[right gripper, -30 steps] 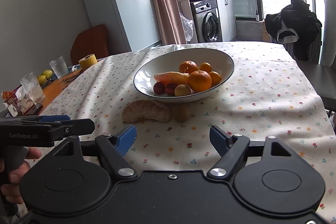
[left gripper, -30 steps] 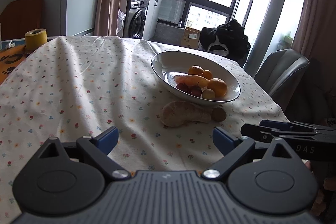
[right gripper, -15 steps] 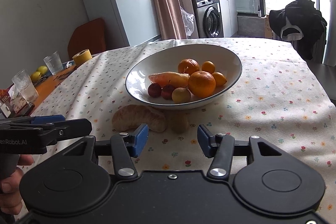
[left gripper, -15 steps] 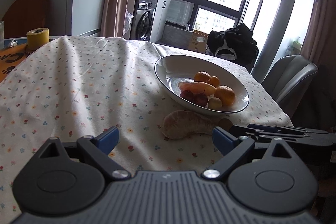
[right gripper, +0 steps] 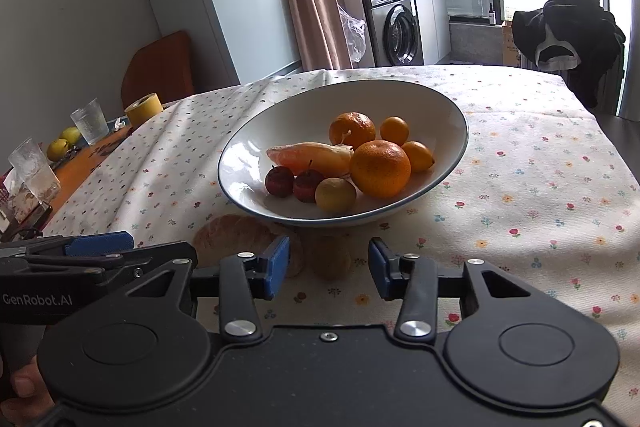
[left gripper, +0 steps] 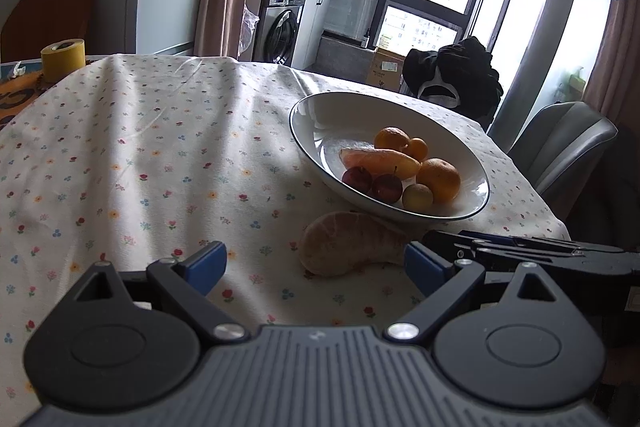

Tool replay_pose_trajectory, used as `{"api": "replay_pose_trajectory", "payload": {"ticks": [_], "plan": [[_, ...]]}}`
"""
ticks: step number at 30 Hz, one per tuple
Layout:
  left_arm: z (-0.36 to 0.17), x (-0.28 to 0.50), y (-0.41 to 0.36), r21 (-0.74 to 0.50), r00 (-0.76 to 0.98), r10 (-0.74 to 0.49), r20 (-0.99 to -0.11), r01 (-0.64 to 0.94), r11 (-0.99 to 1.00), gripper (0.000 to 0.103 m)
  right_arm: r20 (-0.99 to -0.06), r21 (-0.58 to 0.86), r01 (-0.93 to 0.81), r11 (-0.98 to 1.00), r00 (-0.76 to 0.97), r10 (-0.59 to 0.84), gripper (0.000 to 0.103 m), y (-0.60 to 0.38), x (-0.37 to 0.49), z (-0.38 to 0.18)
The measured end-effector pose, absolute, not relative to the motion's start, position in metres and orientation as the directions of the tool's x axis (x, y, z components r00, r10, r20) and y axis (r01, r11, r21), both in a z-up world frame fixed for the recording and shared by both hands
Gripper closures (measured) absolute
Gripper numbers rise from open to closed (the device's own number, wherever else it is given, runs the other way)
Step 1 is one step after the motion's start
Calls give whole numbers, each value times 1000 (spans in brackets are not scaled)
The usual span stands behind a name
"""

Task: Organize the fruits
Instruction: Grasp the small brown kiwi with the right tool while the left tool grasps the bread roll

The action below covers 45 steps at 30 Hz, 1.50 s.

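Honestly most fruit's already in the bowl (right gripper: 448,163); a peeled pomelo chunk (left gripper: 352,247) and small brown fruit (right gripper: 332,261) remain on the table (left gripper: 120,155). Both tongs, left tongs (left gripper: 316,263) and right tongs (right gripper: 329,267), spread, pinching nothing.

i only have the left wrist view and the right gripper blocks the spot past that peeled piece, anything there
observer: yes, a small brown fruit lies on the tablecloth right beside the peeled piece, just in front of the bowl.
operator: is the right gripper on it
observer: no, the right gripper is open, with one finger on each side of the fruit and neither pressing on it.
operator: any other fruit outside the bowl
observer: two yellow-green fruits sit at the far left by the glasses.
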State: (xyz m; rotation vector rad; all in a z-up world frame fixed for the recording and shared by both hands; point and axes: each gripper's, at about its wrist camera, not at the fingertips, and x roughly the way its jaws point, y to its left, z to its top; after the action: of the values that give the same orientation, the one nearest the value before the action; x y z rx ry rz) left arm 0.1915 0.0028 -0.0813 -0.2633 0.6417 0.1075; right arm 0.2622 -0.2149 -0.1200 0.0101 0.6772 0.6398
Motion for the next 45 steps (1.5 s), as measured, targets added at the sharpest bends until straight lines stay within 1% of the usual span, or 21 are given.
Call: {"api": "replay_pose_trajectory", "payload": {"ticks": [1, 5, 18, 22, 24, 35, 45], "plan": [[-82, 192, 3, -207, 796, 20, -606, -182, 961, 8, -585, 213, -549, 808, 591, 555, 63, -214, 264, -122], [-84, 195, 1, -205, 792, 24, -610, -187, 961, 8, -590, 252, -554, 794, 562, 580, 80, -215, 269, -127], [-87, 214, -23, -160, 785, 37, -618, -171, 972, 8, -576, 274, -517, 811, 587, 569, 80, -238, 263, -126], [-86, 221, -34, -114, 784, 80, -615, -189, 975, 7, -569, 279, -507, 816, 597, 566, 80, -245, 262, -125], [-87, 223, -37, -109, 782, 85, -617, -192, 975, 7, -567, 278, -496, 822, 606, 558, 80, -249, 262, -124], [-97, 235, -59, 24, 752, 209, -625, -249, 968, 5, -553, 293, -468, 834, 628, 547, 80, -271, 262, -124], [-102, 249, -70, 49, 725, 247, -643, -283, 958, 5, -555, 305, -460, 834, 626, 548, 80, -276, 263, -129]]}}
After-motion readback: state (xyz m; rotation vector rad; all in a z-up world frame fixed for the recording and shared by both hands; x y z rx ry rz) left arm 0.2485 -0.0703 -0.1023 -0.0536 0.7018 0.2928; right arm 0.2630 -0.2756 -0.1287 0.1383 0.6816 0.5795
